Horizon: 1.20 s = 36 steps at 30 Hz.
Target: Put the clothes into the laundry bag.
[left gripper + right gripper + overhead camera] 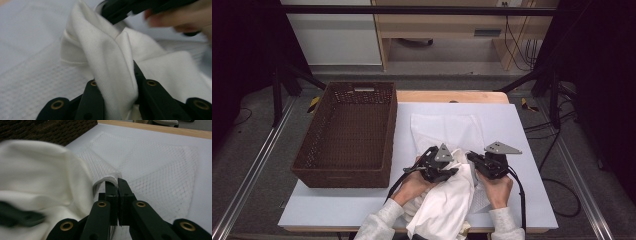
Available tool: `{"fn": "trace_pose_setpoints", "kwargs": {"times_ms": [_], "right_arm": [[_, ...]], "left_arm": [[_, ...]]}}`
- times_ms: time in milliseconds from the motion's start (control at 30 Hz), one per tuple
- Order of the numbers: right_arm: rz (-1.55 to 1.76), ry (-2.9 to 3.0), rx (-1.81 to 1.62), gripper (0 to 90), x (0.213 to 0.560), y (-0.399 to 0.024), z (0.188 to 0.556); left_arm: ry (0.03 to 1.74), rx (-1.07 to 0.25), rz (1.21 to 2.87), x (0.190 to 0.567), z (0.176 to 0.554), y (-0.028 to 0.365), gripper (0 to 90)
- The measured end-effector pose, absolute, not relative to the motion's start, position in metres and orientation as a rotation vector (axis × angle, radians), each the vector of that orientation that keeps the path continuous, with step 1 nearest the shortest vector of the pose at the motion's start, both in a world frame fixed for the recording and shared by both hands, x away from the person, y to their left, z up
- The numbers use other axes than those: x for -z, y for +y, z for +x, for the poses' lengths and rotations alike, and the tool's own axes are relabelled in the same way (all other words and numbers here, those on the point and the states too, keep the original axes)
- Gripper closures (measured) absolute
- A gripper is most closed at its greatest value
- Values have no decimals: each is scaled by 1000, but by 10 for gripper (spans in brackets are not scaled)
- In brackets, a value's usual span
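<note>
I have the white garment (110,65) bunched at the table's near edge, my left gripper (117,82) clamped on a fold of it. My right gripper (115,185) pinches the mesh bag's (155,167) rim just beyond. Stuffing step, I judge; next, spread that rim, basket (347,130) waiting far left.

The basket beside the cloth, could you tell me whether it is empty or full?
Empty: the high view shows the basket's bare woven floor, and the white cloth lies outside it on the table.
</note>
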State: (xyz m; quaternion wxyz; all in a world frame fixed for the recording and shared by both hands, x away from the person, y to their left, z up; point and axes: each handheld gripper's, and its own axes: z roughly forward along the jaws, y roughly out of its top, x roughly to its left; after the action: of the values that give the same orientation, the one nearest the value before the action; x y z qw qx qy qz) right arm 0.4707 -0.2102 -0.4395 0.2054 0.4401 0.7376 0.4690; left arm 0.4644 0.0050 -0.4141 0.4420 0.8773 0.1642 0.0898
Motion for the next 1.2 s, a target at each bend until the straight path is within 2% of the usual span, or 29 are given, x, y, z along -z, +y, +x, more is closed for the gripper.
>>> {"fn": "trace_pose_setpoints", "kwargs": {"times_ms": [100, 233, 333, 400, 467, 600, 767, 833, 1000, 1100, 1133, 1200], "right_arm": [[1227, 2055, -1315, 888, 440, -209, 471], [1202, 2023, -1350, 889, 436, -212, 468], [1179, 2003, -1379, 888, 429, -214, 464], [1145, 1992, -1398, 888, 424, -212, 460], [1115, 1993, -1397, 888, 418, -211, 456], [1115, 1998, -1357, 888, 419, -210, 455], [1133, 2027, -1343, 888, 423, -211, 455], [1133, 2033, -1345, 888, 423, -211, 454], [1124, 2055, -1351, 887, 421, -211, 448], [1116, 2069, -1338, 887, 423, -207, 444], [1117, 2072, -1337, 887, 424, -205, 444], [1114, 2083, -1328, 887, 427, -202, 445]], "left_arm": [[324, -230, 2185, 406, 450, -5, 774], [295, -254, 2269, 418, 447, -26, 763], [367, -306, 2409, 443, 460, -42, 741], [464, -277, 2422, 452, 472, -45, 705], [541, -275, 2393, 451, 477, -42, 621], [555, -334, 2361, 445, 473, -34, 509], [548, -358, 2290, 425, 459, -13, 246], [562, -328, 2257, 415, 455, 2, 182], [658, -322, 2241, 420, 450, 32, 162], [724, -217, 2249, 441, 453, 37, 152], [739, -156, 2218, 446, 454, 38, 166], [738, -66, 2165, 453, 454, 38, 317]]}}
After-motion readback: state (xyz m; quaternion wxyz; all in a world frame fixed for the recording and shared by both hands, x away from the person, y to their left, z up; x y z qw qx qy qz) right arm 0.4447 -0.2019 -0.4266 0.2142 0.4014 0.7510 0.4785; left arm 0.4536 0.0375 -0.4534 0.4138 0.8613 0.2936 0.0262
